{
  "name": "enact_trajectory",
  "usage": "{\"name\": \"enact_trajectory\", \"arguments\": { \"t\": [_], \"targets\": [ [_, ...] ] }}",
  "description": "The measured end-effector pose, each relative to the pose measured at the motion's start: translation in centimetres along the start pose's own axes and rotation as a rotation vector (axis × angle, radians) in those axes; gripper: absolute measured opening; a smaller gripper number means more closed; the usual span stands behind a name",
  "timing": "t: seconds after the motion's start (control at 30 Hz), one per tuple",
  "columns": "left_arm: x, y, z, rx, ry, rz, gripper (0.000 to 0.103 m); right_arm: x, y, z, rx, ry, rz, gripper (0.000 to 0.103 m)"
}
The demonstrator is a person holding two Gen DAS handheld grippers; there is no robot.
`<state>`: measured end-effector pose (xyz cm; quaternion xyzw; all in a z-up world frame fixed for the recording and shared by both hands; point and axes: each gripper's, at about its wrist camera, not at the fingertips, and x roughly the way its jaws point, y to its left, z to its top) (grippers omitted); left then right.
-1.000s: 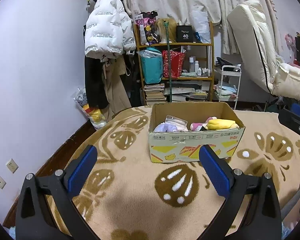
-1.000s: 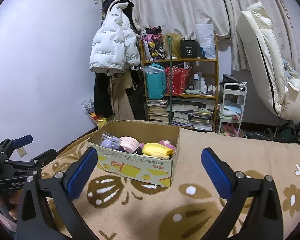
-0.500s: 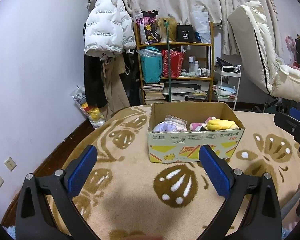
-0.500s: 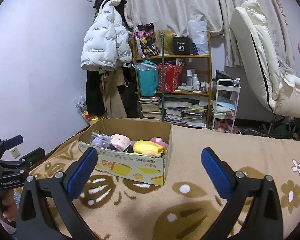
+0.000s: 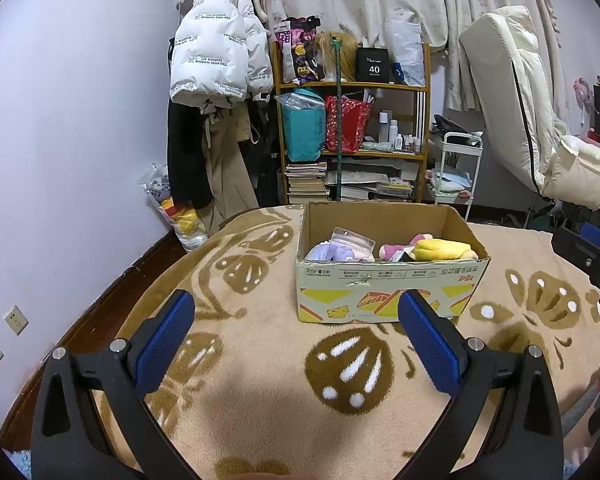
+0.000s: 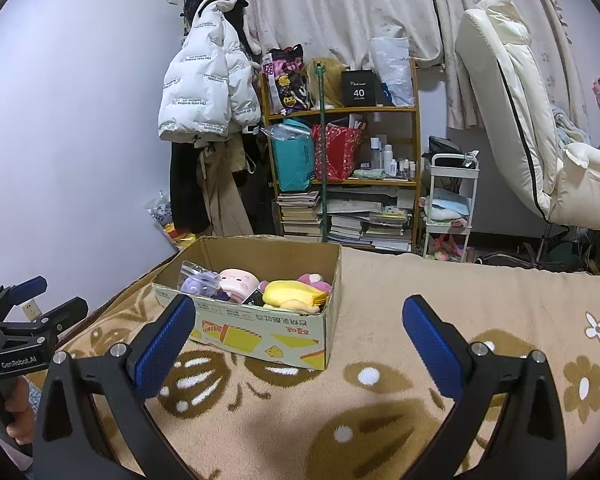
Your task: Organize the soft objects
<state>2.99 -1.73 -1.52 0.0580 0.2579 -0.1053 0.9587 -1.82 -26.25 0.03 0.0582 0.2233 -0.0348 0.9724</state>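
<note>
Each gripper [image 5: 296, 338] [image 6: 298, 336] had 2 black angular fingers with textured blue pads [image 6: 162, 346], silver screws, white "GenRobot.AI" lettering, and a bare-skinned hand [image 6: 18, 420] gripping its handle.

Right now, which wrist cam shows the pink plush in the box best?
Right wrist: the pink plush shows its rounded top and face among the toys. In the left wrist view, nothing clearly matches it; a clear bag and the box wall probably hide it.
</note>
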Motion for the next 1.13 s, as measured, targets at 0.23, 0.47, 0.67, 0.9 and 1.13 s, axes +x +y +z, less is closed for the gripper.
{"name": "enact_trajectory", "arguments": {
  "t": [0.23,0.47,0.67,0.9,1.13],
  "targets": [
    [0.03,-0.37,-0.13,0.016,0.007,-0.010,0.101,-0.01,0.05,0.01,0.002,0.000,-0.001,0.103],
    [0.06,-0.48,-0.21,0.016,0.009,-0.012,0.101,0.04,0.07,0.03,0.002,0.001,-0.003,0.103],
    [0.03,-0.48,-0.14,0.018,0.006,-0.022,0.101,0.09,0.20,0.01,0.003,0.001,-0.004,0.103],
    [0.00,-0.62,-0.29,0.019,0.006,-0.019,0.101,0.01,0.10,0.04,0.003,0.001,-0.003,0.103],
    [0.01,-0.56,-0.26,0.020,0.006,-0.022,0.101,0.12,0.19,-0.11,0.004,0.006,-0.001,0.103]
  ]
}}
